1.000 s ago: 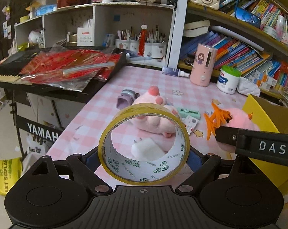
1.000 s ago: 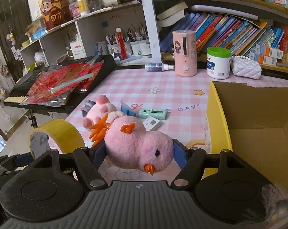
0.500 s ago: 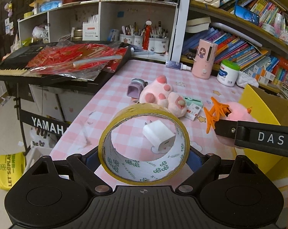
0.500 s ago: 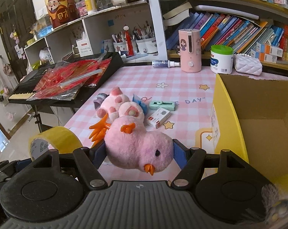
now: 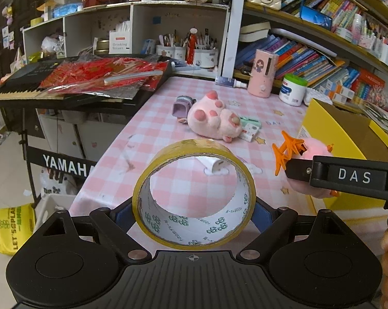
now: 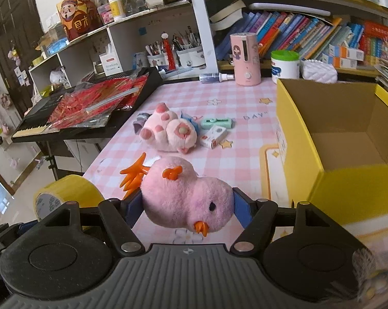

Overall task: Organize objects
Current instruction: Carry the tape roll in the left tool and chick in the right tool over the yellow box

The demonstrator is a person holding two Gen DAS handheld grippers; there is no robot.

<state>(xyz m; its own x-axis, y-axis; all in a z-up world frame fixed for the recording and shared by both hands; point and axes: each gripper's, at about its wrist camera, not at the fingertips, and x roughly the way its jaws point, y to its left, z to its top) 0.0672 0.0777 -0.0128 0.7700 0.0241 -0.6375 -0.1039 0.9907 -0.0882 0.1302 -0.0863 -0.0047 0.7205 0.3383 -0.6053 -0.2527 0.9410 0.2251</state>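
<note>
Tape roll (image 5: 194,195) is clamped by left tongs (image 5: 194,213); pink plush chick (image 6: 186,195) is gripped by right tongs (image 6: 186,206) above the tabletop (image 6: 245,159).

In your left wrist view, the tape roll (image 5: 194,195) covers most of the small white block (image 5: 214,164) behind it at frame centre, so you see only its upper part through the ring. The right gripper's black bar hides the lower body of the pink chick (image 5: 315,149) at mid right, and the yellow box (image 5: 330,128) runs off the right edge. In your right wrist view, the tape roll (image 6: 65,193) at lower left is half covered by the gripper body, the pink plush (image 6: 168,134) hides most of the purple item (image 6: 140,122) behind it, and the book spines (image 6: 284,33) at upper right are too small to read.
</note>
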